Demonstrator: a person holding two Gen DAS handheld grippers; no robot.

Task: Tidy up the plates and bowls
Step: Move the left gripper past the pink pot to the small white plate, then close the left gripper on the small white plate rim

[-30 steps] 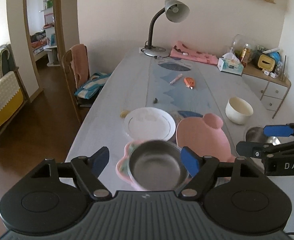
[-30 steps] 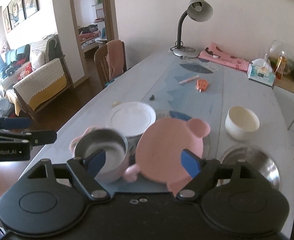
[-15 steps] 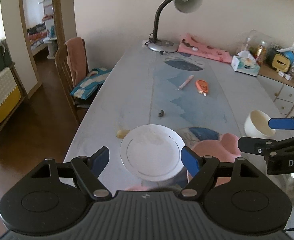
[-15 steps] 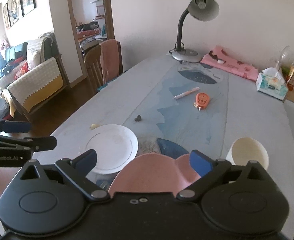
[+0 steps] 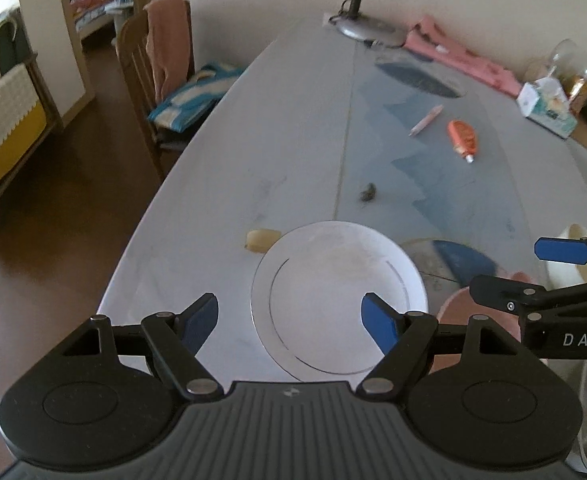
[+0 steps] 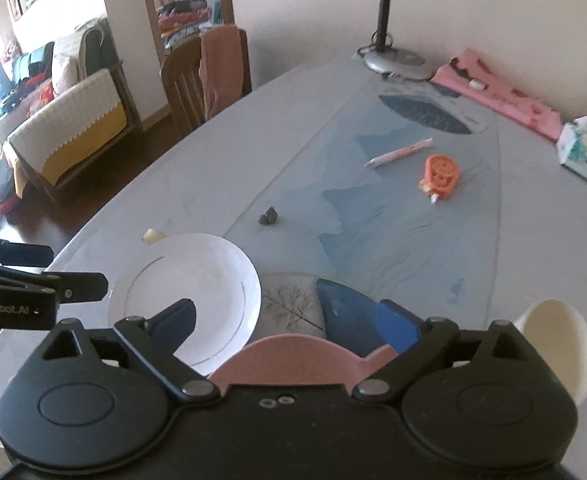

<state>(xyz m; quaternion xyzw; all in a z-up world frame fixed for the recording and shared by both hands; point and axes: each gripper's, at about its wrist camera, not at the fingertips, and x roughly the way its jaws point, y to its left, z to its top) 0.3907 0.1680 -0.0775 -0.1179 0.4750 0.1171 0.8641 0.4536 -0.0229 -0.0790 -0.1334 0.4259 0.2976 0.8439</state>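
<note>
A: Left hand-held gripper (image 5: pixel 289 320) is wide open, nothing in it, hanging over the near side of the white plate (image 5: pixel 339 292). Right hand-held gripper (image 6: pixel 285 320) also spread wide, its jaws have just been closing a touch after opening, nothing between them. It sits above the pink plate (image 6: pixel 289 356).

B: Where's the rest?

A: White plate flat on the table (image 5: pixel 285 120), near the left edge. Pink plate just right of it, looks like it laps the white rim but my gripper body hides the join. Cream bowl (image 6: pixel 557 344) further right, apart from both.

B: Risks?

A: Flat plates, little to bite on. If I come down on the white one, a pad could skid on the rim and shove it toward the table edge. If the plates do overlap, lifting one may drag the other. Both grippers are close together, so they could bump. Yellowish scrap (image 5: pixel 262 239) touches the white rim at the far left, could get pushed along.

B: The bowl?

A: Stands close to the right edge, I think; a swing could knock it.
</note>
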